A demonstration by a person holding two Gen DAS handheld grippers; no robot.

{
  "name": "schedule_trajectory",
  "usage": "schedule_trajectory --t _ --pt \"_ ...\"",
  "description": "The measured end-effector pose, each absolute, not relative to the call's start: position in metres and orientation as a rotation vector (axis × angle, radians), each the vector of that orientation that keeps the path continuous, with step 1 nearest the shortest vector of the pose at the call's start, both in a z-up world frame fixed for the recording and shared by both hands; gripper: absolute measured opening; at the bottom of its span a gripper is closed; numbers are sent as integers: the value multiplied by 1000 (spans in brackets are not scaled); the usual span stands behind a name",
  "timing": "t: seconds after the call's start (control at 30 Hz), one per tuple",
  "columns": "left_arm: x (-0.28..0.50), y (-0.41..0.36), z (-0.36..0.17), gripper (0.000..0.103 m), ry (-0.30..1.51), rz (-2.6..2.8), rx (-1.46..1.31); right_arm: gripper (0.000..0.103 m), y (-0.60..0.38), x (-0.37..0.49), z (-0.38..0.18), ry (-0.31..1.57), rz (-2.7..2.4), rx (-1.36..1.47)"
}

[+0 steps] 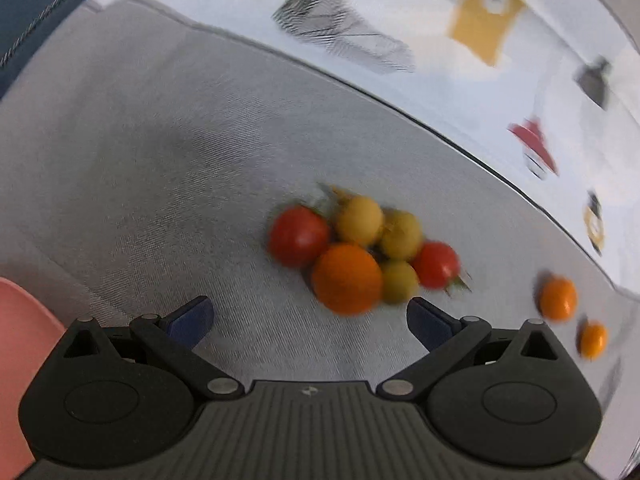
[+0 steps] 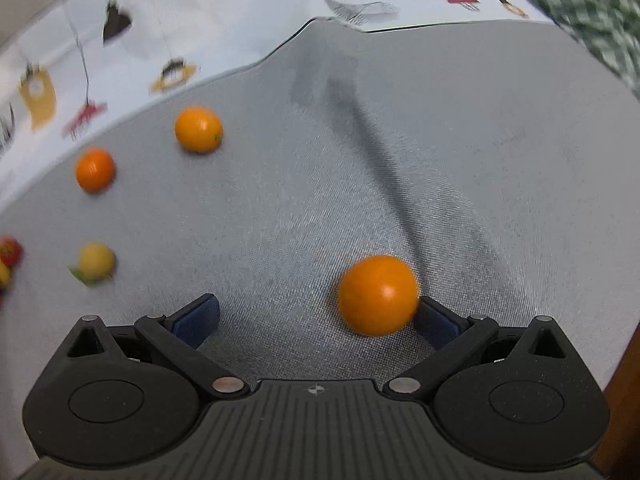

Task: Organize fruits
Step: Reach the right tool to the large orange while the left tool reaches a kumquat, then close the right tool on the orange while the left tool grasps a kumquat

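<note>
A cluster of small fruits lies on the grey mat [image 1: 160, 160] in the left wrist view: two red tomatoes [image 1: 298, 236], several yellow ones [image 1: 359, 220] and an orange fruit [image 1: 347, 284] at the front. My left gripper [image 1: 308, 320] is open just short of that cluster, holding nothing. In the right wrist view an orange fruit [image 2: 377, 295] rests against the inner side of the right finger of my open right gripper [image 2: 318, 318]. Two more orange fruits [image 2: 199, 129] [image 2: 95, 170] and a yellow tomato [image 2: 96, 261] lie farther left.
A pink plate [image 1: 20, 344] shows at the left edge of the left wrist view. Two orange fruits [image 1: 558, 298] lie right of the cluster. A patterned white cloth [image 2: 120, 40] borders the grey mat. A green checked fabric [image 2: 592, 12] sits at the top right.
</note>
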State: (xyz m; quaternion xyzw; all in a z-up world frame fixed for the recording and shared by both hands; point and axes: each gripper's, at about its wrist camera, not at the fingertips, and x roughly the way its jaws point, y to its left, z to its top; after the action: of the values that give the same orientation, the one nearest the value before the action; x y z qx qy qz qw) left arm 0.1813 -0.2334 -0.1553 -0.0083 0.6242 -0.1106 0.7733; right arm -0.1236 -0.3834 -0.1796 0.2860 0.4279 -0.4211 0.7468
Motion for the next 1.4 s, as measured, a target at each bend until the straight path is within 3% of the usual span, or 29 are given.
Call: schedule_trajectory --t 0.3,0.4,0.47,0.5,0.57,0.6,0.63,0.87,0.9,0.93,1.2,1.27,1.33,1.4 --pt "191 -233 -153 100 1344 -185 -73 103 -382 -115 -182 958 -944 601" --pt "189 -231 -147 82 1328 -183 -77 102 -381 -115 -181 956 -948 603" --pt "191 -228 -144 50 1337 -221 -117 99 -381 -120 -179 943 -949 621" --pt "193 -226 -144 42 1354 -240 -158 90 -381 -124 -176 932 -960 620" --pt "196 -225 -143 38 1367 -244 -164 65 -379 -133 -171 899 -977 616" --pt "194 -226 -142 38 1358 -254 -138 43 -379 -137 -168 885 -983 614" --pt "191 -227 -140 38 1347 -261 -112 37 -378 -140 -166 872 -985 621" --pt "153 -211 -108 37 1264 -362 -49 33 -373 -166 -153 761 -957 745" --pt "148 -208 -101 37 1245 -379 -40 12 -368 -170 -149 747 -949 740" --pt "142 -204 -94 38 1229 -398 -33 4 -364 -172 -143 732 -933 732" --pt "102 -160 -60 37 1171 -449 -23 6 -352 -171 -131 739 -905 644" --pt "97 -149 -57 38 1175 -453 -31 18 -357 -171 -135 735 -944 650" --pt "94 -143 -57 37 1178 -448 -34 49 -362 -167 -139 719 -946 628" --pt "93 -139 -58 38 1184 -444 -35 55 -371 -161 -142 712 -952 603"
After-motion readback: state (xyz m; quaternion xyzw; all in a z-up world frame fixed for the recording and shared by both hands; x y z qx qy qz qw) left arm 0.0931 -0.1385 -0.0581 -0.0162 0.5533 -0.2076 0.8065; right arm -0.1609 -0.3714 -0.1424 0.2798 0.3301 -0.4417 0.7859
